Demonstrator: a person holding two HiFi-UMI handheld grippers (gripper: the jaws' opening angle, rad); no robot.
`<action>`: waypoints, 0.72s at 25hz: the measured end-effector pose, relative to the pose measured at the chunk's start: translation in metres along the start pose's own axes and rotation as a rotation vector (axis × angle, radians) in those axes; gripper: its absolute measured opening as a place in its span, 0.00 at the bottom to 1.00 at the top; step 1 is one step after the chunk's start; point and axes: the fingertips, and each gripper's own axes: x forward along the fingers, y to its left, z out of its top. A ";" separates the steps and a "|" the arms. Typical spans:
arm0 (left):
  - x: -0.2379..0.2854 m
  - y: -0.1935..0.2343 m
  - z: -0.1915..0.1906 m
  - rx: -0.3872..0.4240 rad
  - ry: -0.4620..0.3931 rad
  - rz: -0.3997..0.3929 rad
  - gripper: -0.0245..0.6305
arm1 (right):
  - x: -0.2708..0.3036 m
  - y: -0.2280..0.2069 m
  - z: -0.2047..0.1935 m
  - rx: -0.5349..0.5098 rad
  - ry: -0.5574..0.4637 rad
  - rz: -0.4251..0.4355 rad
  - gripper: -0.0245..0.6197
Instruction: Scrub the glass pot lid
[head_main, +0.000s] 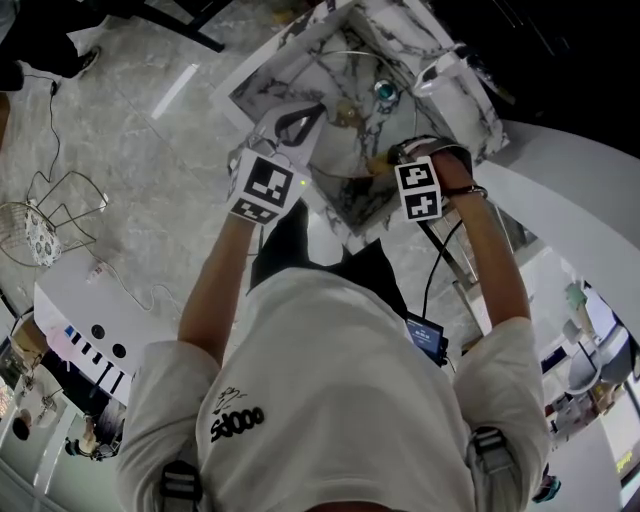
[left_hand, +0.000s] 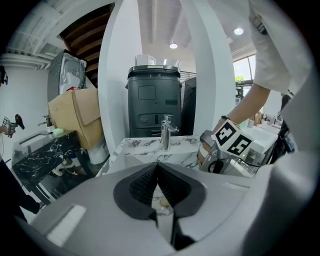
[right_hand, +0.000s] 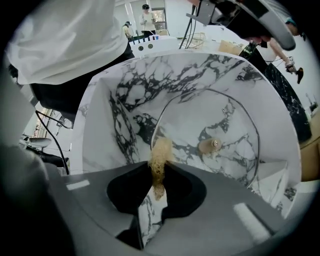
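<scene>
Over a white marble sink (head_main: 268, 75), left gripper (left_hand: 157, 171) clamps the round glass lid (right_hand: 227, 117), right gripper (right_hand: 159, 172) a tan scourer (right_hand: 160, 152); hard scrubbing might wrench the lid loose.

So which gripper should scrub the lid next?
Right. The right gripper already pinches the tan scrubber at the glass lid rim; the left gripper is shut with no scrubber.

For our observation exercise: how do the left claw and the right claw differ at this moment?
The right claw pinches a tan fibrous scrub pad; the left claw is shut tip to tip, no pad. The right claw faces the round glass pot lid; the left claw faces the chrome tap. Both have dark jaws.
</scene>
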 end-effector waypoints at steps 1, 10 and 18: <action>0.001 -0.002 0.000 0.002 0.000 -0.005 0.05 | 0.000 -0.001 -0.005 0.000 0.012 -0.005 0.12; 0.004 -0.007 -0.002 0.004 0.008 -0.017 0.05 | -0.001 -0.036 -0.052 0.015 0.161 -0.206 0.12; 0.006 -0.010 -0.014 -0.009 0.013 -0.027 0.05 | 0.000 -0.091 -0.067 0.114 0.258 -0.509 0.12</action>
